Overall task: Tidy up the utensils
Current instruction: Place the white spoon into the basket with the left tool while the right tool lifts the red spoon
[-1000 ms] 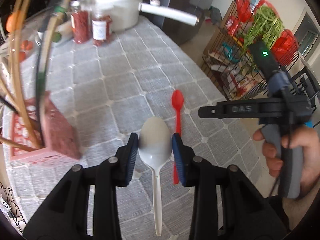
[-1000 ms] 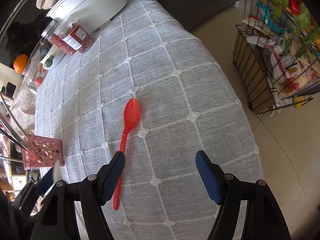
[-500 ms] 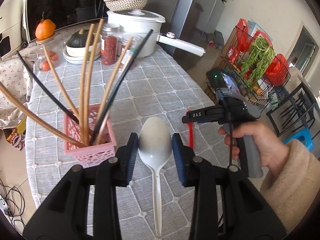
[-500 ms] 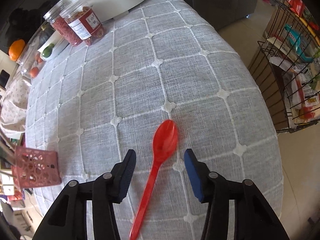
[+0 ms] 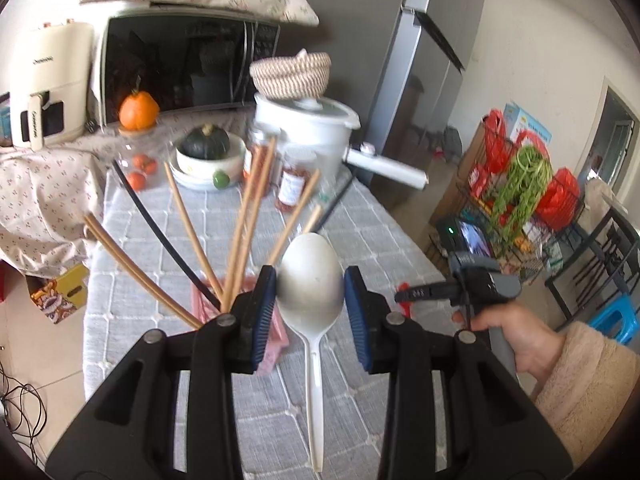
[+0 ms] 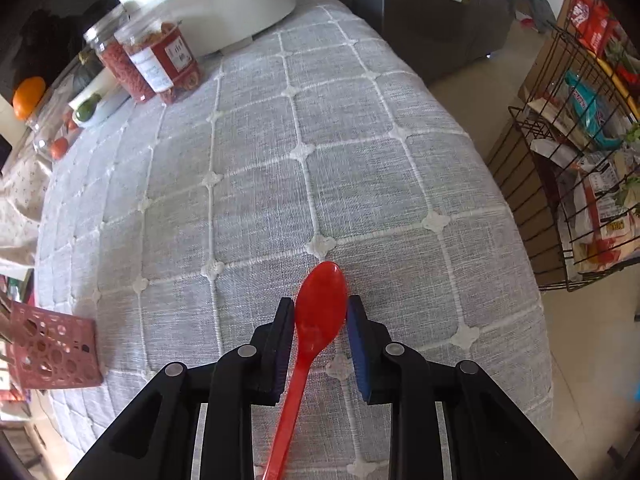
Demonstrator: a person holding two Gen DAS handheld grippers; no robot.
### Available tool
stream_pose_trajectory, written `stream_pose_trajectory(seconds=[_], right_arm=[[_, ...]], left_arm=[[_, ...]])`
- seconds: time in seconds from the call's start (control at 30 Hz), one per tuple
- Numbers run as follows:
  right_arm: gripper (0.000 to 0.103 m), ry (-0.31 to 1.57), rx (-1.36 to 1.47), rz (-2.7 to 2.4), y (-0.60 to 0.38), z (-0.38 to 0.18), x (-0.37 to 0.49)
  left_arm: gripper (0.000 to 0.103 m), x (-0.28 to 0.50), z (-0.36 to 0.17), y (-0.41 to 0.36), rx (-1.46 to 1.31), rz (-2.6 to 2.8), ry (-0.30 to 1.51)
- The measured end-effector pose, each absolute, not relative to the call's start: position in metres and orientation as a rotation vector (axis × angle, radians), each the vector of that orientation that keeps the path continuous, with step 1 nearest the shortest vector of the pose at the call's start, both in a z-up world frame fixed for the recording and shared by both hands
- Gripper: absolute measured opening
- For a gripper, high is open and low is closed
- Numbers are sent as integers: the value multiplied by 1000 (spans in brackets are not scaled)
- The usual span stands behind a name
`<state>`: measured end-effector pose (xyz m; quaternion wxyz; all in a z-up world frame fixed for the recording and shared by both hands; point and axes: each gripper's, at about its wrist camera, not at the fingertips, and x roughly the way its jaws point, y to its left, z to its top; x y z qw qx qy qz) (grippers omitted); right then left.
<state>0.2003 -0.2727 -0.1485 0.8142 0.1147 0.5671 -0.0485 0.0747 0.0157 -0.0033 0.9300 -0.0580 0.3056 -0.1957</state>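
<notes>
My left gripper (image 5: 310,280) is shut on the bowl of a white plastic spoon (image 5: 311,296), whose handle hangs down toward the camera. It hovers just in front of a pink perforated basket (image 5: 274,354) holding several chopsticks (image 5: 246,220). In the right wrist view, my right gripper (image 6: 320,320) points down at the grey checked tablecloth (image 6: 360,160). Its jaws are closing on the bowl of a red spoon (image 6: 322,300) that lies on the cloth, and both pads touch the bowl's sides. The pink basket (image 6: 52,352) stands at the left there. A hand holds the right gripper (image 5: 416,292) at the right of the left wrist view.
A white pot (image 5: 308,128) with a long handle, two red-filled jars (image 6: 160,60) and a bowl with a green squash (image 5: 208,152) stand at the table's far end. A microwave (image 5: 180,68) sits behind. A wire rack (image 6: 580,140) stands on the floor past the table's right edge.
The left gripper rose and tilted up with the white spoon, now in front of the basket. The right gripper shifted over the red spoon and its jaws narrowed onto the bowl.
</notes>
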Motion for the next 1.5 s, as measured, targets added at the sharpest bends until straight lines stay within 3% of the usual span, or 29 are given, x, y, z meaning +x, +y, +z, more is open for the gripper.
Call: stream_pose_trajectory(seconds=[0.27,0.77,1.13,1.2,1.27,1.33,1.5], right_arm=[[27,1091,260,-40,-267,-103,180],[26,973,265,79,-240,-64,153],[26,902,282,102,-233,-46,141],[8,889,288,122,-231,-40,138],[9,865,296,143,-226,-31,134],[9,848,294,169,-220,-25,132],[9,879,287,201,-211,-26,137]], left_arm=[[37,70,10,31,-129,-237,335],[37,98,-13,7,-92,-69,199],[37,110,-25,9,-78,-64,343],[38,110,-23,12,-94,-73,390],[39,107,-19,16,-114,-99,430],[46,103,-15,21,-122,-126,475],[49,88,-11,36,-128,-148,623]])
